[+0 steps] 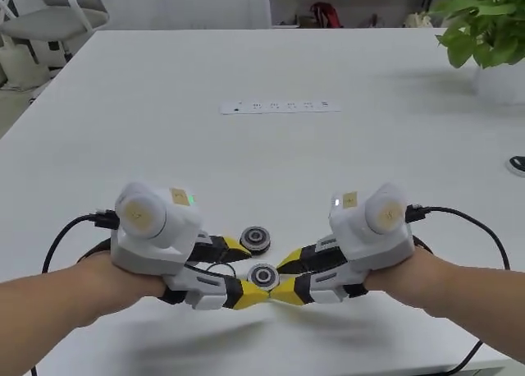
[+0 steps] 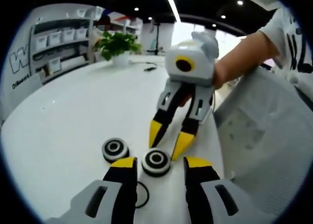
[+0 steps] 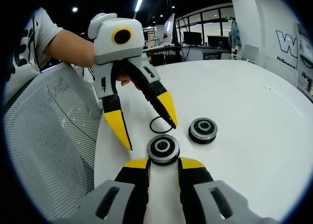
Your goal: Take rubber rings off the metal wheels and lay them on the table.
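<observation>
Both forearms reach in from the bottom edge of the head view and angle inward toward one metal wheel, which lies flat on the white table. Left of that wheel, the left hand wraps the grip with its wrist about level. The left gripper points right at the wheel, its yellow-tipped jaws spread apart. In the left gripper view the wheel sits just ahead of the gap between them, and contact cannot be told. A loose black rubber ring lies flat on the table just left of the wheel, beside the far jaw of the left gripper. A second wheel lies just beyond the first, a little apart from it. Right of the wheel, the right gripper points left. Its jaws are also parted, with the wheel at their tips. The right hand mirrors the left. A power strip lies well beyond the wheel.
</observation>
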A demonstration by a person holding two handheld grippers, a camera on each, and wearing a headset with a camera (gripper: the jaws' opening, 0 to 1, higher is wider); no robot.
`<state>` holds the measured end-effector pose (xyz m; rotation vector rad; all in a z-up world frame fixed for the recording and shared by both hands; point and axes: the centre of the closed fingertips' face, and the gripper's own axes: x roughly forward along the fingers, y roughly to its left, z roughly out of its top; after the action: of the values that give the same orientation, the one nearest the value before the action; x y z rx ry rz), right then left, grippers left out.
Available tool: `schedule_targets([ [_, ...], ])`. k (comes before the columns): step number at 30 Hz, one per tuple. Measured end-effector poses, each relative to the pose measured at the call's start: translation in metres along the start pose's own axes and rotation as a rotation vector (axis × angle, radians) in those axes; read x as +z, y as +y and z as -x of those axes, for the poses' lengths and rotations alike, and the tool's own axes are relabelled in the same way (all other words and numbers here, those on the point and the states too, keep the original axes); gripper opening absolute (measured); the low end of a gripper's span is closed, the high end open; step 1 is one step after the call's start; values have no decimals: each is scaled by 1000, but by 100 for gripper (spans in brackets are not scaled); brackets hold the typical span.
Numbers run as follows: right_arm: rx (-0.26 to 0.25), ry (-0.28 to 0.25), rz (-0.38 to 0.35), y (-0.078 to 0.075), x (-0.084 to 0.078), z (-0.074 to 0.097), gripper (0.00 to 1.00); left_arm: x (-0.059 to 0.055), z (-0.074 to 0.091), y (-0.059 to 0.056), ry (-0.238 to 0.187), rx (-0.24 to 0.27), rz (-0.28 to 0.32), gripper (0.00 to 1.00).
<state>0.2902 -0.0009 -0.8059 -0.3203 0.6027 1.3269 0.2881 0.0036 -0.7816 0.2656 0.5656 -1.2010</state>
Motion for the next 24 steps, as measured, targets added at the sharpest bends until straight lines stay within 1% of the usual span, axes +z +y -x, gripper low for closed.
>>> schedule_targets([
  [6, 0, -1, -6, 0, 0, 0, 18, -2, -3, 0, 12, 0, 6, 33],
  [10, 0, 0, -8, 0, -1, 0, 18, -1, -5, -2, 13, -4, 6, 31],
  [15, 0, 1, -11, 0, -2, 0, 18, -3, -8, -3, 17, -6, 12, 29],
  [17, 2, 3, -15, 1, -2, 0, 17, -3, -8, -2, 21, -4, 12, 27],
  [20, 3, 3, -17, 1, -3, 0, 17, -4, -8, 0, 21, 9, 26, 22],
  [24, 4, 3, -19, 1, -3, 0, 17, -3, -9, 1, 25, 18, 13, 19],
])
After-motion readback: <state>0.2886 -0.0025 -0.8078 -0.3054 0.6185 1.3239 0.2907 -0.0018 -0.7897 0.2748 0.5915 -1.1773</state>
